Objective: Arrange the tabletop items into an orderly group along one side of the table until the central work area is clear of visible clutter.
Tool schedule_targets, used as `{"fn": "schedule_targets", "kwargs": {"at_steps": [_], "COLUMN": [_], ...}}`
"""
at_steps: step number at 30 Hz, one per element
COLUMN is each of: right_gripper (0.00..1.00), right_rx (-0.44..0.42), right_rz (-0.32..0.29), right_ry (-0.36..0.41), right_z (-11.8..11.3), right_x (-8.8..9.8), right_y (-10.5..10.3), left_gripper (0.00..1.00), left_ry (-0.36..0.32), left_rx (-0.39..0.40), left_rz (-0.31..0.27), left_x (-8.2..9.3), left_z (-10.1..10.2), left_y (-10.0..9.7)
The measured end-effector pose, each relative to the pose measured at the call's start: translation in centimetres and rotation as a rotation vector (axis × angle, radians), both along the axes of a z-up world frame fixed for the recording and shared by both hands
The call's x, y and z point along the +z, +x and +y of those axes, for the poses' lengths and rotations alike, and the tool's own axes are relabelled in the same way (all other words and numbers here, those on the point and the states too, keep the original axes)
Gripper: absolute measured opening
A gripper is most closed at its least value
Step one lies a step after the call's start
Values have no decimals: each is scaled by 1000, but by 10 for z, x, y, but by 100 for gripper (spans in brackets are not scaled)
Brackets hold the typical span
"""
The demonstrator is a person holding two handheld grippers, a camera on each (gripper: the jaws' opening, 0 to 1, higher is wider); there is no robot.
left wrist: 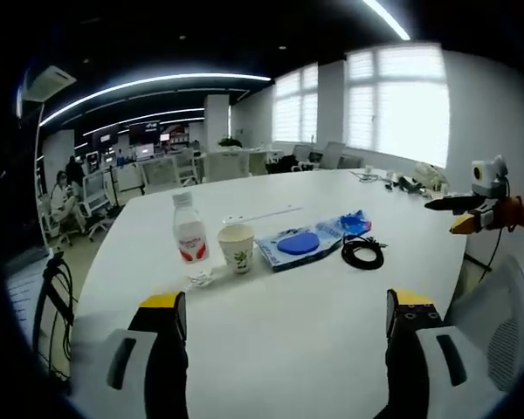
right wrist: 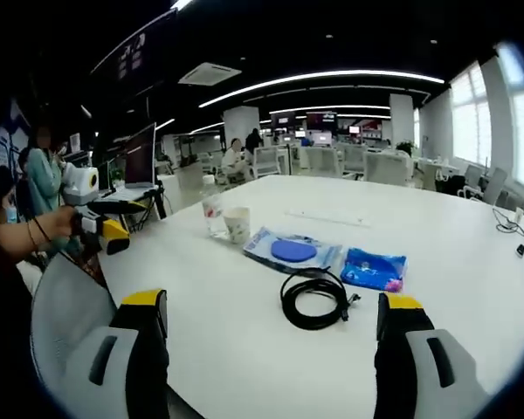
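Both grippers are hovering wide open and empty: left gripper, right gripper. Neither is touching anything yet. The water bottle, paper cup, blue packet and coiled cable are sitting mid-frame on the bench, uncollected.

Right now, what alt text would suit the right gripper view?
A white table holds a coiled black cable, two blue packets, a paper cup and a water bottle. The open tool frames them from below.
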State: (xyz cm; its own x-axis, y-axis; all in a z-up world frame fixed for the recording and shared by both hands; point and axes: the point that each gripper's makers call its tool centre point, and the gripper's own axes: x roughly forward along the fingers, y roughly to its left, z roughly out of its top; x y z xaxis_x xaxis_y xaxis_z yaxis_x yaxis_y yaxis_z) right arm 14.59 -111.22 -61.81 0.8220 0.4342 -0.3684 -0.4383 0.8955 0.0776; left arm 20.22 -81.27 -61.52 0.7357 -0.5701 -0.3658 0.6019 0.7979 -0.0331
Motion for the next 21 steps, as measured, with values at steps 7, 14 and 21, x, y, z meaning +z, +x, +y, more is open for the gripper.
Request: {"fn": "schedule_targets", "kwargs": {"at_steps": [7, 14, 21], "right_gripper": [98, 98, 97], "right_rx": [-5, -16, -24], "right_rz": [-8, -10, 1], "right_ry": [0, -3, -12], "right_z": [-3, -7, -9], "right_x": [-5, -12, -17], "right_y": [-11, -20, -25], "left_gripper": [92, 93, 93], "left_ry": [-15, -36, -28], "left_rx": [15, 29, 34], "left_rz": [-5, -7, 4], "left_x": [-4, -7, -16], "left_z": [8, 12, 11], "left_y": [-10, -15, -21]}}
